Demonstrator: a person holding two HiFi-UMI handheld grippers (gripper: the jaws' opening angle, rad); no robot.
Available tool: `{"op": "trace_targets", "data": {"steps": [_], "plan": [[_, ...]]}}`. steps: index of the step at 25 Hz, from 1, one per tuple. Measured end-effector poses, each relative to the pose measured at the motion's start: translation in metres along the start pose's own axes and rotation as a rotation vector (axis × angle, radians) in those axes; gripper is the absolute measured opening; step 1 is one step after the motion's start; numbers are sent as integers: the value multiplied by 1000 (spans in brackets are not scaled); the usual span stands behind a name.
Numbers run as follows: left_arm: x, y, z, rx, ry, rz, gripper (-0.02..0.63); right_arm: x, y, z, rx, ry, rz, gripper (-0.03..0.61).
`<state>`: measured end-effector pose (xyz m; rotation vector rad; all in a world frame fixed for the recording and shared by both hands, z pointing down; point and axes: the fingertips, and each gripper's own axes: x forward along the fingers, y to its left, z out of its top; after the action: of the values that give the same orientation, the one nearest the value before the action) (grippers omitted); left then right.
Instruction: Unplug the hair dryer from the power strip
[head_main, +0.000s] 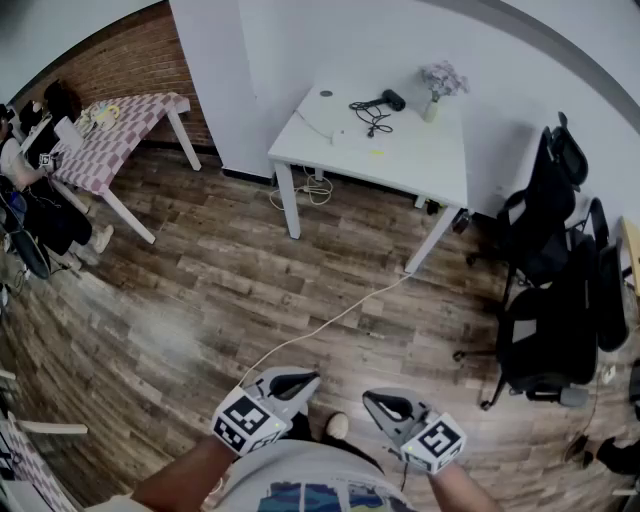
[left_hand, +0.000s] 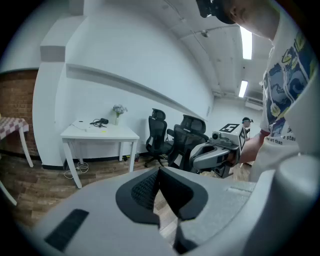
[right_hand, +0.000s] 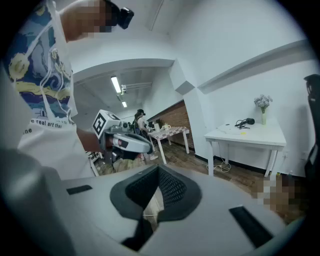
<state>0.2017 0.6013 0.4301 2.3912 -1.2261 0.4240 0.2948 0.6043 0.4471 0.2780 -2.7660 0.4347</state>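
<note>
The black hair dryer (head_main: 391, 99) lies on the far white table (head_main: 420, 165), its black cord (head_main: 372, 120) coiled beside it. A pale flat shape by the cord looks like the power strip (head_main: 350, 137). Both grippers are held close to my body, far from the table. The left gripper (head_main: 308, 380) is shut with nothing in it, and so is the right gripper (head_main: 372, 400). The left gripper view shows its jaws (left_hand: 159, 172) together and the hair dryer (left_hand: 102, 121) small on the table. In the right gripper view the jaws (right_hand: 159, 172) also meet, with the hair dryer (right_hand: 248, 121) distant.
A vase of flowers (head_main: 440, 80) stands on the table's far corner. Black office chairs (head_main: 545, 240) crowd the right side. A checkered table (head_main: 120, 130) with a seated person (head_main: 40, 160) is at the left. A white cable (head_main: 330, 320) runs across the wooden floor toward my feet.
</note>
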Motion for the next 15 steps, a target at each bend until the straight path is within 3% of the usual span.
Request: {"op": "trace_targets", "data": {"steps": [7,9,12,15], "plan": [[22,1,10,-106,-59,27,3,-14,-16,-14,73,-22,22,-5],[28,10,11,-94,-54,16,3,-6,-24,-10,91,-32,12,-5],[39,26,16,-13,-22,-27,3,12,-40,3,91,-42,-17,-5],[43,60,39,6,-55,-74,3,41,-54,32,94,-54,-28,-3]]}}
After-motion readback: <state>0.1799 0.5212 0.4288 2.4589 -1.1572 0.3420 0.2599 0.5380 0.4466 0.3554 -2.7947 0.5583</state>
